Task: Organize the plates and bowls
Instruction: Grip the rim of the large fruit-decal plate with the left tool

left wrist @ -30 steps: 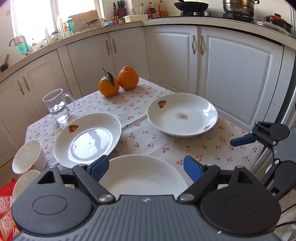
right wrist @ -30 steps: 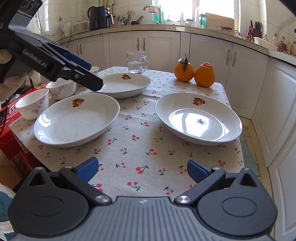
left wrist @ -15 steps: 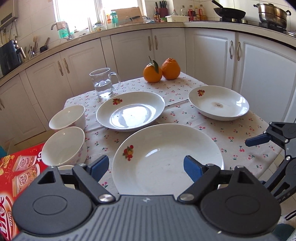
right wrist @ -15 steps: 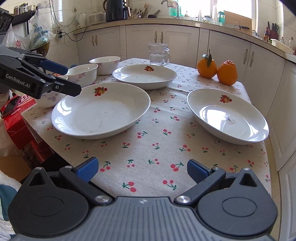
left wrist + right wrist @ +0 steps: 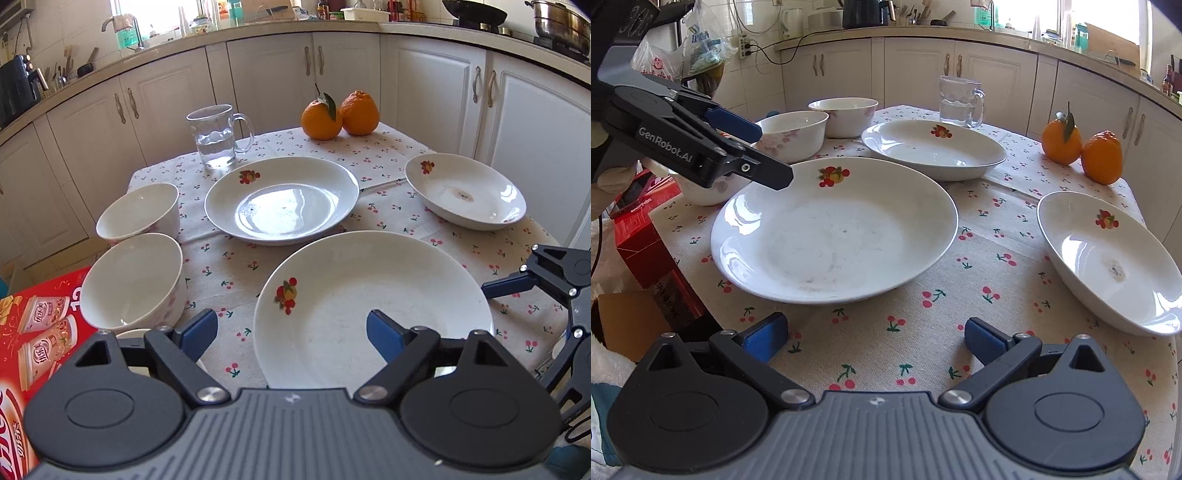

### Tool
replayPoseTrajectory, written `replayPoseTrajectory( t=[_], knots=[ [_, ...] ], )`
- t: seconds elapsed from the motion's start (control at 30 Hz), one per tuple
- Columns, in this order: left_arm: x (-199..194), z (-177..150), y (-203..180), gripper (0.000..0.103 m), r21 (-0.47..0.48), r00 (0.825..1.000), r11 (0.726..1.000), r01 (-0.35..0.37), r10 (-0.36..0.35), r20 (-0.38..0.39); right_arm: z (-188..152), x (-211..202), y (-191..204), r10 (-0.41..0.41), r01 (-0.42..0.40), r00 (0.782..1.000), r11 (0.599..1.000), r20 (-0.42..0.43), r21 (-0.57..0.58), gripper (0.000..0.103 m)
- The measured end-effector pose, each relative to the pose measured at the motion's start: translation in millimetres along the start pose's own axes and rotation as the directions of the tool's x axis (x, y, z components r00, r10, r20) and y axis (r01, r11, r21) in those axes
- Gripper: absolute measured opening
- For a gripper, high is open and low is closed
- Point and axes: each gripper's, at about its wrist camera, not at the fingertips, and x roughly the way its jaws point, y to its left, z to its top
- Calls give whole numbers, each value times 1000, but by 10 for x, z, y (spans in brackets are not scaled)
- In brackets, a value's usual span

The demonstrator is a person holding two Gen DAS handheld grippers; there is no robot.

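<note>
Three white plates with a fruit print lie on the cherry tablecloth: a large near plate (image 5: pixel 369 306) (image 5: pixel 831 229), a far plate (image 5: pixel 280 199) (image 5: pixel 934 151) and a right plate (image 5: pixel 465 192) (image 5: pixel 1108 258) with a small stain. Two white bowls (image 5: pixel 133 280) (image 5: pixel 140 210) stand at the left edge, and a third bowl (image 5: pixel 701 192) is mostly hidden under my left gripper. That left gripper (image 5: pixel 291 332) (image 5: pixel 772 155) is open and empty above the near plate's left rim. My right gripper (image 5: pixel 875 336) (image 5: pixel 517 284) is open and empty over bare cloth in front of the near plate.
A glass mug (image 5: pixel 216 136) (image 5: pixel 960 99) with water and two oranges (image 5: pixel 340 114) (image 5: pixel 1082 147) stand at the table's far side. A red carton (image 5: pixel 33 325) (image 5: pixel 639 229) sits below the left edge. White kitchen cabinets (image 5: pixel 266 81) surround the table.
Both grippers have swung and moved lower toward the table. The bowls have come into the left view, and the near plate looks larger in both. Both stay open and empty.
</note>
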Motion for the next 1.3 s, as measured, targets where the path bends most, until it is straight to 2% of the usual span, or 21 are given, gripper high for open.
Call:
replayPoseTrajectory(
  t=[0.33,0.5,0.63,0.97,1.3],
  knots=[
    [360,219,128,88,36,993,997,70,-66,-101,39,67,63,76,-75,997,995,25,-65,103],
    [526,272,140,88,40,982,992,123,-115,-152,31,79,62,82,-79,996,995,41,-67,103],
    [616,318,136,88,56,976,990,130,-119,-180,25,87,42,84,-80,995,994,47,-70,103],
    [800,398,143,88,52,955,980,193,-175,-241,38,91,43,84,-81,995,994,47,-72,103],
    [904,443,191,85,16,924,965,262,-246,-292,53,133,103,104,-96,992,990,72,-108,103]
  ],
)
